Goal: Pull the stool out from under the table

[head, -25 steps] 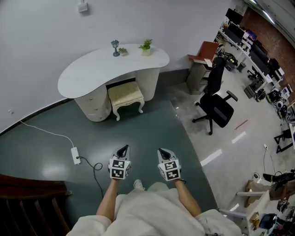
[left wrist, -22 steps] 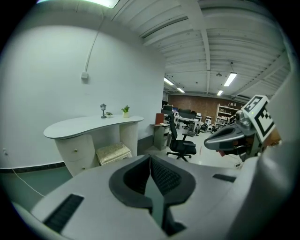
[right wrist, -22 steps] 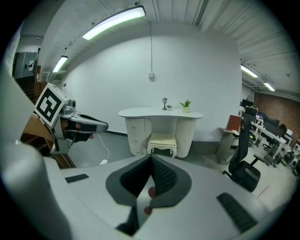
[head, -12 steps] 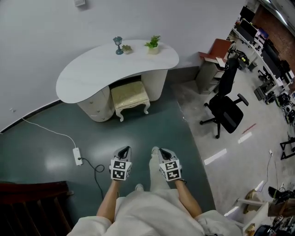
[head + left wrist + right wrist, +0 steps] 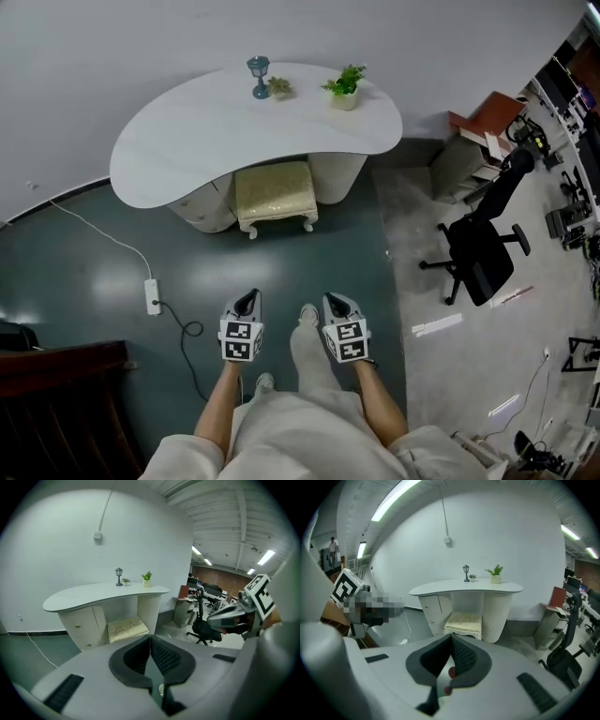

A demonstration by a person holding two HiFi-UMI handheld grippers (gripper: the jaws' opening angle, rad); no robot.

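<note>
Stool (image 5: 274, 192) sat tucked partly under the table (image 5: 187, 141), left hand-held gripper (image 5: 247, 300) and right hand-held gripper (image 5: 336, 303) both closed on nothing, well short of it; risk: a skewed pull could catch the table's pedestal and topple the plant (image 5: 345, 86).

White clothes (image 5: 302, 439); L tool (image 5: 248, 298), R tool (image 5: 336, 300): grey, b&w-marked.
</note>
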